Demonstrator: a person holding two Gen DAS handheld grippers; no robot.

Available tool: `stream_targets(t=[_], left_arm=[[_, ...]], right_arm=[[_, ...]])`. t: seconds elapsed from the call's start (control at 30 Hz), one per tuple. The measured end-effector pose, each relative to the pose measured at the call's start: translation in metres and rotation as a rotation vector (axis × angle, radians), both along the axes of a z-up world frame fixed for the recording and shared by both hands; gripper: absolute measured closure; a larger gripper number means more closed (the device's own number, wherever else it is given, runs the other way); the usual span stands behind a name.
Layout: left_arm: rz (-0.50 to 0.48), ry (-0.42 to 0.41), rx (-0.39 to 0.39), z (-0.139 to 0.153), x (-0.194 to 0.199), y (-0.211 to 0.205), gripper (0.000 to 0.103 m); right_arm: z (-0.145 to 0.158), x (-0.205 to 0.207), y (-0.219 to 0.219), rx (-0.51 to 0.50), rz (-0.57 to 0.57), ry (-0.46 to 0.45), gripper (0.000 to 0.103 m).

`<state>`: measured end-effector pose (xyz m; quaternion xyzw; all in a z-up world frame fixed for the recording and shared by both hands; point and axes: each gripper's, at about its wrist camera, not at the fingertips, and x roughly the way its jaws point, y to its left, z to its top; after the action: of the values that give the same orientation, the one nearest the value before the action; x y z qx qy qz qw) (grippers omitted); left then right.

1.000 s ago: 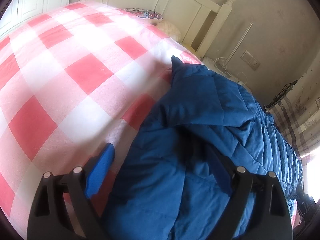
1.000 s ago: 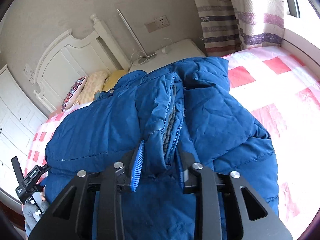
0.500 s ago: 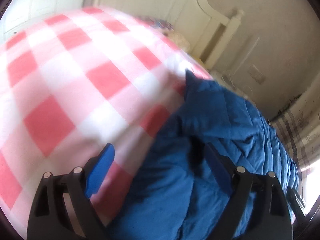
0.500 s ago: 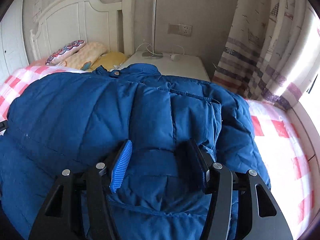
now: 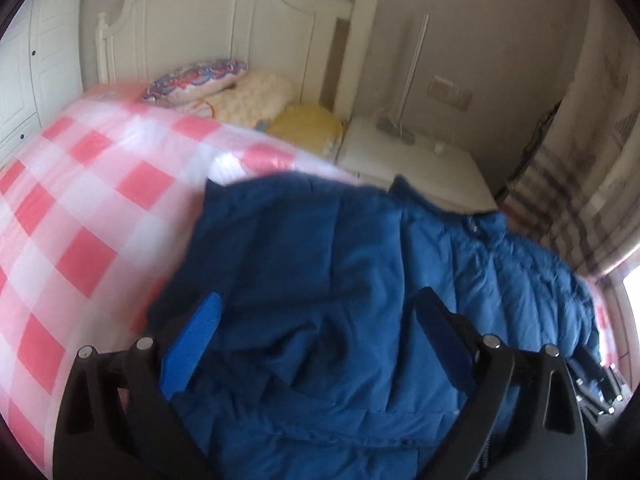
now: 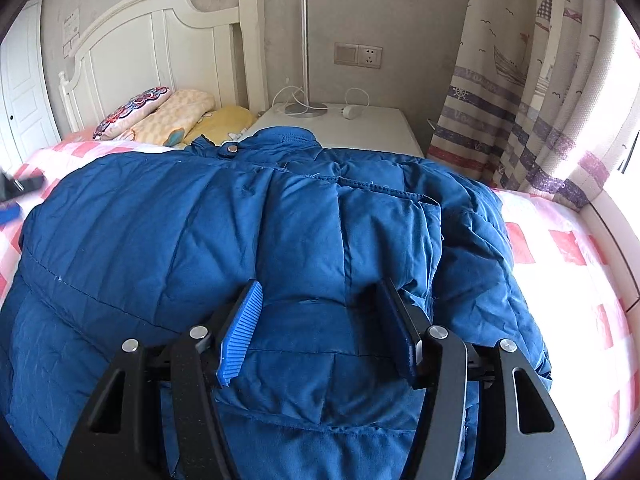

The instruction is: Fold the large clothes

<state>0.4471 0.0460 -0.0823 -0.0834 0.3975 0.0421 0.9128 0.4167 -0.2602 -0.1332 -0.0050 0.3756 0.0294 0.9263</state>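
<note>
Both my grippers, left [image 5: 320, 340] and right [image 6: 320, 320], spread wide over jacket [image 6: 256, 240] | puffy quilted blue jacket lies lengthwise on checked bedspread [image 5: 80, 208], collar toward headboard [image 6: 160, 40]

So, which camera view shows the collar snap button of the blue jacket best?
The right wrist view: sharp, and the snap button sits plainly on the collar of the blue jacket. In the left wrist view, motion blur reduces it to a faint dark spot.

Both wrist views low over the blue jacket [image 6: 240, 240], facing the shared headboard [image 5: 224, 32].
</note>
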Motion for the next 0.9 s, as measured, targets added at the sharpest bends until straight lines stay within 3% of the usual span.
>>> stream_targets(t=[0.1, 0.13, 0.23, 0.3, 0.37, 0.43, 0.53, 0.63, 0.73, 0.8, 0.9], left_arm=[[-0.03, 0.04, 0.177, -0.039, 0.001, -0.019, 0.004], [-0.032, 0.043, 0.194, -0.042, 0.001, -0.02, 0.004], [-0.015, 0.091, 0.124, -0.028, 0.006, -0.011, 0.005], [-0.003, 0.052, 0.06, -0.005, 0.008, -0.005, 0.006], [0.009, -0.012, 0.077, 0.02, 0.018, -0.01, 0.005], [-0.01, -0.018, 0.07, 0.032, 0.035, -0.017, 0.005], [-0.009, 0.062, 0.065, 0.018, 0.074, -0.025, 0.005], [0.005, 0.179, 0.055, -0.02, 0.104, -0.022, 0.002], [0.0, 0.185, 0.081, -0.03, 0.107, -0.024, 0.001], [0.01, 0.193, 0.096, -0.022, 0.107, -0.028, 0.002], [-0.02, 0.13, 0.088, -0.002, 0.103, -0.038, 0.002]], right_arm=[[0.0, 0.0, -0.001, 0.005, 0.004, 0.002, 0.047], [0.0, 0.0, -0.001, 0.007, 0.005, 0.002, 0.047], [0.0, 0.001, -0.002, 0.011, 0.005, 0.003, 0.047], [0.0, 0.001, -0.001, 0.007, 0.005, 0.003, 0.047], [-0.001, 0.001, 0.0, -0.001, 0.005, 0.003, 0.047], [-0.001, 0.0, 0.0, -0.005, 0.005, 0.002, 0.047], [-0.001, 0.001, 0.0, 0.002, 0.006, 0.003, 0.047], [-0.002, 0.0, 0.001, 0.005, 0.007, 0.004, 0.047], [-0.002, 0.0, 0.0, 0.019, 0.013, 0.001, 0.046], [-0.002, 0.0, -0.001, 0.029, 0.011, 0.005, 0.046], [-0.002, 0.0, -0.002, 0.036, 0.011, 0.007, 0.046]])
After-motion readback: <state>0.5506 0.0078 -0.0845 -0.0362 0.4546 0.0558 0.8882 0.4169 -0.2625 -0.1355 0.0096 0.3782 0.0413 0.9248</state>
